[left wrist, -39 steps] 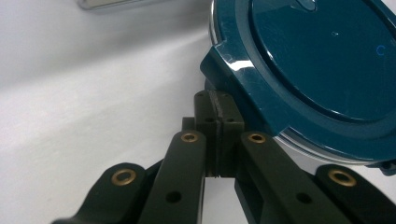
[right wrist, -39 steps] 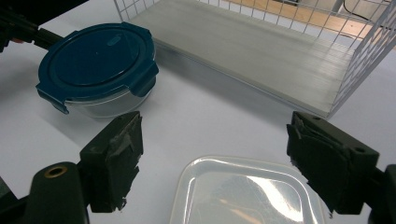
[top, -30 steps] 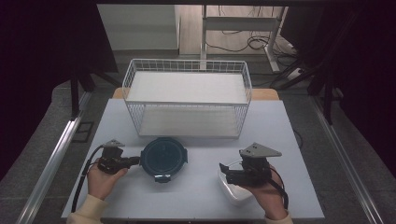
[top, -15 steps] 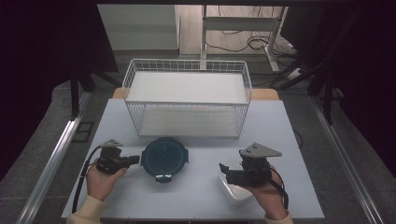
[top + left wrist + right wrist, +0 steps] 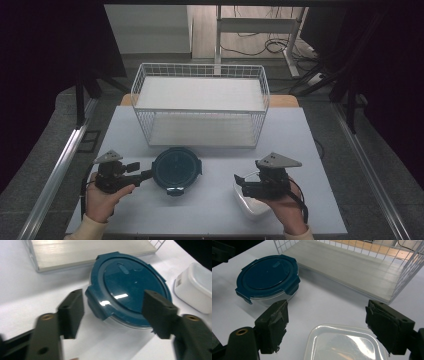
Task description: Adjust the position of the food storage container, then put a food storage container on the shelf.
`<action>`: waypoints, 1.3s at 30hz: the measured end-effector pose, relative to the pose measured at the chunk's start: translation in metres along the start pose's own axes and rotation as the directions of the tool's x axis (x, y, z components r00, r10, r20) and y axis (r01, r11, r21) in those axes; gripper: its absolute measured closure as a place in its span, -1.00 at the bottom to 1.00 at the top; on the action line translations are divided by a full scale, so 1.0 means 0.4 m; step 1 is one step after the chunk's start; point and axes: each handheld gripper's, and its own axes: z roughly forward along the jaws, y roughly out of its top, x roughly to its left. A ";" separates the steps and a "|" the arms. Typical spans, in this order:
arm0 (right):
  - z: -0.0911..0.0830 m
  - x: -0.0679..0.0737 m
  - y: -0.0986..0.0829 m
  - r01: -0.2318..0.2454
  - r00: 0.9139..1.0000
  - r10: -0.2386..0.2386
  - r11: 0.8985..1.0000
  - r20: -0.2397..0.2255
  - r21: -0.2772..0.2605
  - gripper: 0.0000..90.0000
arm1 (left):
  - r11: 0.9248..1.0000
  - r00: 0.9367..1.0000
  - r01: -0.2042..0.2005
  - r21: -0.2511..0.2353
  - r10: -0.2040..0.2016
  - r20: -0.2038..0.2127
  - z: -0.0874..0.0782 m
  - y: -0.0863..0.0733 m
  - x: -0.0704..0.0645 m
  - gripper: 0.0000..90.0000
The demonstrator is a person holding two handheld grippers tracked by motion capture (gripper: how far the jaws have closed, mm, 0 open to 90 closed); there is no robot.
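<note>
- Not much has changed in the last second, tbh: the left gripper (image 5: 145, 175) has crept a touch closer to the round teal container (image 5: 176, 169), coming in from its 9 o'clock side. Nothing else has budged.
- Its jaws are spread wide, lined up either side of the lid's near edge, not touching yet as far as I can tell.
- The right gripper (image 5: 239, 184) hovers over the white square container (image 5: 250, 202), jaws wide apart too, gripping nothing.
- Wire basket (image 5: 200, 107) sits empty at 12 o'clock on the table (image 5: 310, 150).
- My guess: a grab on the teal tub is next, maybe headed for the basket.
</note>
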 end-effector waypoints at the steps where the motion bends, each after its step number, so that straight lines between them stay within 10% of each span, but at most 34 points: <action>1: 0.002 0.001 0.000 -0.002 1.000 0.002 1.000 -0.004 0.000 -0.59 | 1.000 1.000 0.002 0.003 -0.002 0.008 -0.001 0.002 -0.002 -0.33; 11: 0.015 0.000 -0.004 -0.011 1.000 0.011 1.000 0.000 0.012 -0.60 | 1.000 1.000 0.001 0.024 -0.002 0.026 -0.003 -0.010 -0.003 -0.64; 39: 0.030 0.050 0.023 -0.014 0.997 0.013 1.000 -0.076 -0.019 -0.60 | 1.000 1.000 0.001 0.007 -0.001 0.030 -0.043 -0.005 -0.007 -0.68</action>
